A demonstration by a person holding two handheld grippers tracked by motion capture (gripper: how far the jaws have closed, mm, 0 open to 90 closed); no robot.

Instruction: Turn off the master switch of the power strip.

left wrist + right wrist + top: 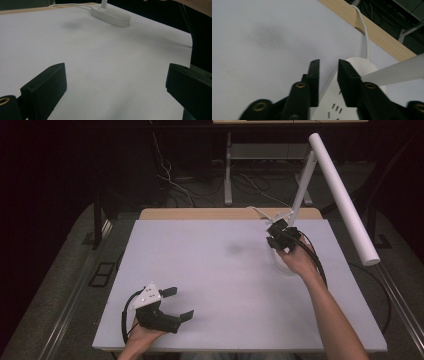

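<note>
A white desk lamp stands at the right of the white table (210,270). Its oval base (278,263) carries a slanted arm (301,190) and a long tube head (345,195). My right gripper (276,234) hovers just above the base, beside the foot of the arm. In the right gripper view its jaws (328,67) stand a narrow gap apart with nothing between them, over the base (362,66). My left gripper (178,303) rests near the front left edge, wide open and empty (116,87), facing the distant base (111,15).
The lamp's white cable (365,32) runs off the base over the wooden back edge (200,213). Cables and a metal stand leg (228,170) lie on the dark floor behind the table. A faint grey smudge (234,249) marks the tabletop.
</note>
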